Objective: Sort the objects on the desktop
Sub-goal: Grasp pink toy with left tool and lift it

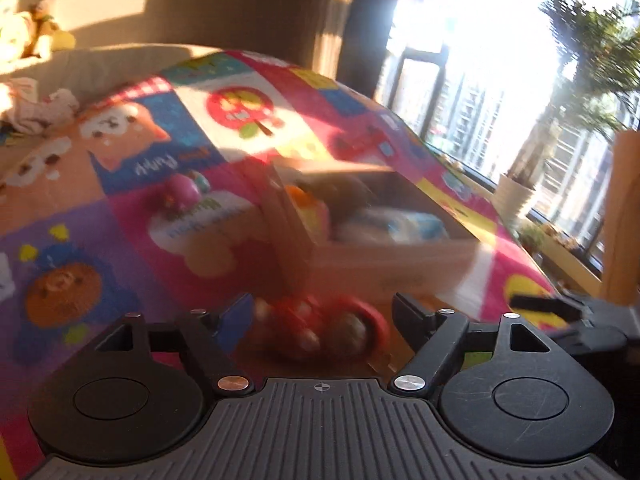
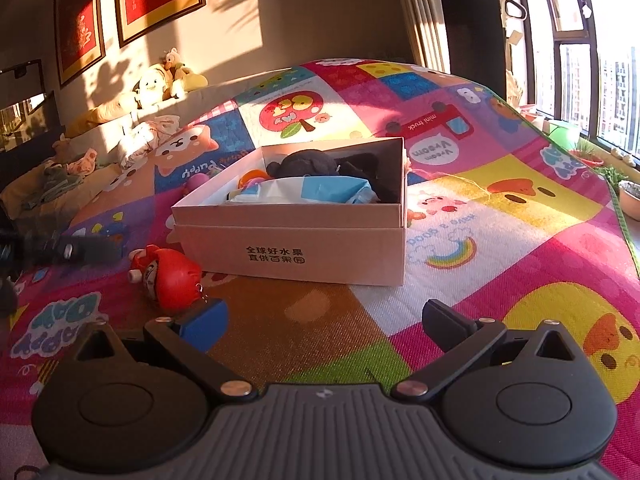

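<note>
Each black tool (image 2: 324,322) has silver screws, one blue fingertip (image 2: 204,326).

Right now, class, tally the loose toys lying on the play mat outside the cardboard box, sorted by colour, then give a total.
Red: 1, the red doll toy at the cardboard box's near left corner
Pink: 1, the pink toy behind the box
Total: 2

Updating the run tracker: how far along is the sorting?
Partly done. The cardboard box already holds a black plush and a blue-and-white bag. In hand: nothing; the left gripper is open around the red toy on the mat, not gripping. Left: that toy and a pink one behind the box.
</note>
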The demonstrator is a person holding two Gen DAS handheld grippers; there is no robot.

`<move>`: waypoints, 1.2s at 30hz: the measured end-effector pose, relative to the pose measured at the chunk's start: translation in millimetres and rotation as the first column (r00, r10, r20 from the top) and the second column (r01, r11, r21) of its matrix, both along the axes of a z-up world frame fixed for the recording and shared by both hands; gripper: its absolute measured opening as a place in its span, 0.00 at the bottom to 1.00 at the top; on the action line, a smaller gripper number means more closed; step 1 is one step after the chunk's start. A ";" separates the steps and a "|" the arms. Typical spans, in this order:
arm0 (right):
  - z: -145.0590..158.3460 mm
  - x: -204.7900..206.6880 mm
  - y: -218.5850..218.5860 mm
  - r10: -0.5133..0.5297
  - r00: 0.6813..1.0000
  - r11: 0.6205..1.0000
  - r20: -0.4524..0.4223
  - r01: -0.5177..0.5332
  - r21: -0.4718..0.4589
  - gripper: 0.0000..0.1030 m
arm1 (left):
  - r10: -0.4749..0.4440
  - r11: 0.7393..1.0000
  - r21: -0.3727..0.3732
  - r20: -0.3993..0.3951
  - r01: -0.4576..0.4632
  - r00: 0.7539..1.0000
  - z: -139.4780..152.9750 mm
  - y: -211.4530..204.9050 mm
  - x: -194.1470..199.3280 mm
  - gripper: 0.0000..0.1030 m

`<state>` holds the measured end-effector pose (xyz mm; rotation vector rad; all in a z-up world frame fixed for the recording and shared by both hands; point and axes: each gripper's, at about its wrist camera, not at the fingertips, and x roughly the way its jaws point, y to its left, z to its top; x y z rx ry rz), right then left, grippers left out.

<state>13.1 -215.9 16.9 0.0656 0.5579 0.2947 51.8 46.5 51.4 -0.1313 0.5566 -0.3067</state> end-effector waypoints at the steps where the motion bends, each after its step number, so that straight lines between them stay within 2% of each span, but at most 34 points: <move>1: -0.2 0.6 0.6 0.003 1.000 1.000 -0.002 -0.003 -0.001 1.00 | 0.056 0.998 0.005 0.019 -0.056 0.998 4.6 9.1 15.4 0.78; 2: -0.8 1.0 1.4 0.006 1.000 1.000 -0.004 -0.006 -0.003 1.00 | 0.104 0.994 0.028 0.041 -0.105 0.994 7.3 15.6 32.7 0.75; 4: -1.7 2.2 1.6 0.012 1.000 1.000 -0.012 -0.012 -0.002 1.00 | 0.175 0.972 0.140 0.097 -0.188 0.980 5.9 19.7 71.9 0.72; 6: -2.5 4.0 1.9 0.013 1.000 1.000 -0.025 -0.013 0.000 1.00 | 0.202 0.945 0.243 0.100 -0.220 0.974 -3.9 22.5 117.1 0.70; 8: -4.3 5.7 0.7 0.012 0.999 1.000 -0.038 -0.012 0.007 1.00 | 0.211 0.924 0.310 0.079 -0.225 0.974 -17.4 22.3 157.0 0.70; 12: -7.0 9.1 -1.7 0.006 0.998 1.000 -0.065 -0.004 0.025 1.00 | 0.215 0.905 0.370 0.034 -0.212 0.976 -37.9 12.9 205.1 0.68; 14: -8.5 11.5 -1.9 0.010 0.996 1.000 -0.083 -0.007 0.029 1.00 | 0.225 0.894 0.394 0.014 -0.212 0.974 -47.0 7.3 212.8 0.59; 17: -9.8 13.8 -1.5 0.017 0.995 0.999 -0.098 -0.014 0.034 1.00 | 0.233 0.898 0.381 0.008 -0.218 0.972 -48.3 6.7 208.1 0.54; 20: -9.6 14.2 -3.2 0.019 0.995 0.999 -0.101 -0.015 0.047 1.00 | 0.221 0.907 0.367 0.008 -0.208 0.975 -39.1 8.5 184.9 0.52; 23: -10.1 14.0 -5.3 0.018 0.994 0.998 -0.103 -0.012 0.059 1.00 | 0.216 0.919 0.331 0.026 -0.213 0.976 -24.9 13.2 136.2 0.52; 27: -8.9 13.1 -8.6 0.021 0.995 0.997 -0.096 -0.013 0.077 1.00 | 0.248 0.901 0.327 0.148 -0.284 0.957 -4.5 21.3 32.8 0.52; 29: -8.7 14.4 -9.0 0.019 0.995 0.996 -0.103 -0.011 0.084 1.00 | 0.301 0.890 0.302 0.173 -0.341 0.938 3.9 39.4 -21.0 0.52; 31: -8.9 15.8 -8.2 0.014 0.994 0.997 -0.113 -0.005 0.082 1.00 | 0.368 0.869 0.289 0.166 -0.402 0.915 9.7 67.6 -69.2 0.52; 33: -8.7 16.3 -6.1 0.006 0.993 0.998 -0.118 0.002 0.068 1.00 | 0.459 0.834 0.274 0.137 -0.479 0.878 12.7 101.8 -111.5 0.52; 34: -8.5 15.8 -5.1 0.001 0.993 0.998 -0.115 0.005 0.058 1.00 | 0.526 0.802 0.261 0.116 -0.537 0.842 11.8 123.0 -127.5 0.52; 35: -7.7 15.0 -3.6 -0.003 0.994 0.999 -0.111 0.009 0.048 1.00 | 0.601 0.759 0.244 0.092 -0.603 0.794 9.4 144.1 -143.4 0.52; 36: -6.8 13.6 -2.3 -0.008 0.995 0.999 -0.103 0.012 0.035 1.00 | 0.676 0.707 0.223 0.065 -0.671 0.734 4.6 166.0 -158.9 0.52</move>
